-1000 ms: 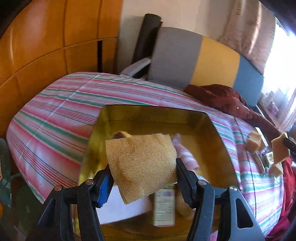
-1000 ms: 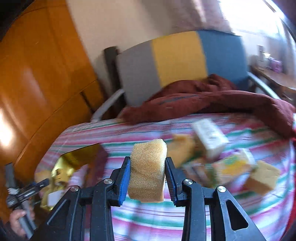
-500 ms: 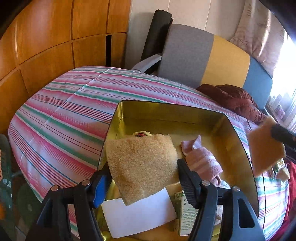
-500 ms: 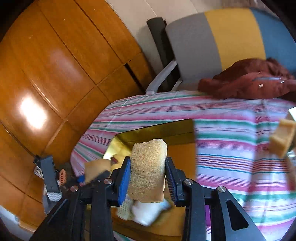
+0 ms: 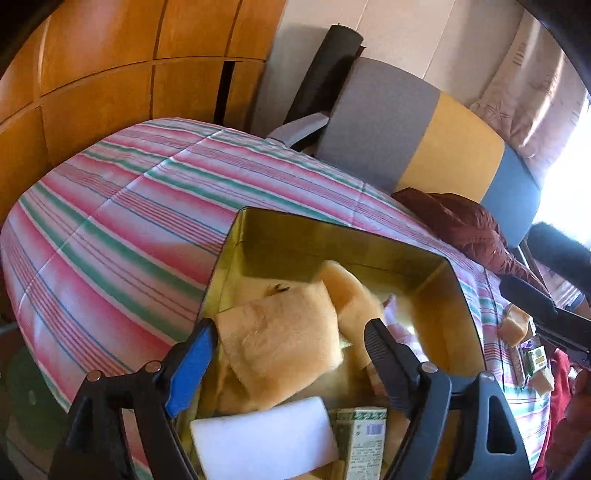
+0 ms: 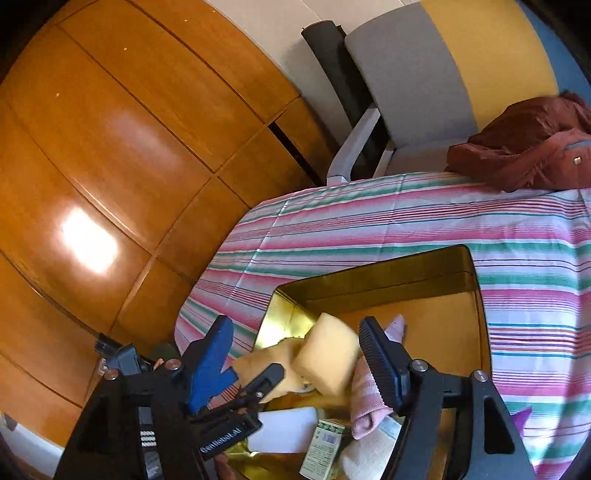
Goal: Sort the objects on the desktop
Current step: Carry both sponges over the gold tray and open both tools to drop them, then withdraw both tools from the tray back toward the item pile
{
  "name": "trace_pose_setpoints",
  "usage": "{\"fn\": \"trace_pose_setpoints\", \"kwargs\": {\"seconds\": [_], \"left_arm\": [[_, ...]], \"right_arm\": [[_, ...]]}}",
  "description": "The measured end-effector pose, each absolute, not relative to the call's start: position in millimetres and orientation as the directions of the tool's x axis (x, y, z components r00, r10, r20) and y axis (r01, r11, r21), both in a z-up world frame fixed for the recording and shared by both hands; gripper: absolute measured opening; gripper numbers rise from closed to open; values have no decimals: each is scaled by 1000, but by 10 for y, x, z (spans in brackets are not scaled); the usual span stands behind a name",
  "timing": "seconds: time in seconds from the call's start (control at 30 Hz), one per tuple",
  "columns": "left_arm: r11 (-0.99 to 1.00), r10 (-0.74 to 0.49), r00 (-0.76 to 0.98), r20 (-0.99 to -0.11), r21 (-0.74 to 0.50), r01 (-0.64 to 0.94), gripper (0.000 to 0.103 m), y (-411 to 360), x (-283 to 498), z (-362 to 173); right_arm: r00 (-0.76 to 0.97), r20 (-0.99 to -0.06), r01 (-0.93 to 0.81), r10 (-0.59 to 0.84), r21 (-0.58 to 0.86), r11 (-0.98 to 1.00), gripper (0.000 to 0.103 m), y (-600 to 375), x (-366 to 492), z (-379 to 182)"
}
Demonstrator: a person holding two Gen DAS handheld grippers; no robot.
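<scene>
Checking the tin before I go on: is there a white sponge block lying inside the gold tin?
Yes, a white sponge block lies inside the gold tin, beside a green carton.

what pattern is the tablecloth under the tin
Pink, white and green stripes with thin blue lines; the tablecloth shows best in the left wrist view, under the gold tin.

- Glossy wood panels (image 6: 110, 155) fill the room from 8 to 11 o'clock, with a bright glare patch.
- Pale wall (image 5: 424, 33) at 12.
- Chair (image 5: 417, 136) with grey, yellow and blue back at 1.
- Curtain (image 5: 532, 96) and sunlit window (image 5: 572, 181) at 2.
</scene>
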State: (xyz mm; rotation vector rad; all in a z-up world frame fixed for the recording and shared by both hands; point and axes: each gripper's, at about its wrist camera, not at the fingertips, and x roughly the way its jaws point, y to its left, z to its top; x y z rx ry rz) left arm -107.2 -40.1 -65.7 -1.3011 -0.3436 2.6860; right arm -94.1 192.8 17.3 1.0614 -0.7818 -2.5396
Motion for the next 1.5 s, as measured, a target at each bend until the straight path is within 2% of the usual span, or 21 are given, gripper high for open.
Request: {"fn": "trace_pose_setpoints", "kwargs": {"seconds": [0.27,0.33,0.53,0.93,1.27,1.5], "left_arm": [[-982,147,-608,-780,-188,3,81,-477,-792,-747],[-985,142,-607,-782,-174,-6,81,-475,-723,-756],[-989,139,-643,-753,-137,-53,81,-400,-500,-638],[-966,256,-691,-676,-194,-168,81,-180,-302,-307],[-939,339,-628,-700,-212,-272,81,183,-274,-337],[-921,365,-601,-711,-181,-345,81,468,-213,-286]], "right_arm": [[-694,-614,-3,-377,526,-850,75,2021,-716,73],[-697,-620,-13,-361,514,-858,80,2040,-652,57],[-705,-637,-45,-313,480,-876,84,2110,-480,-20],[-731,-642,-116,-233,453,-884,89,2382,-193,-84],[-742,-650,-208,-167,460,-863,93,2818,69,-183],[-726,-682,-340,-91,470,-815,94,3331,323,-332]]}}
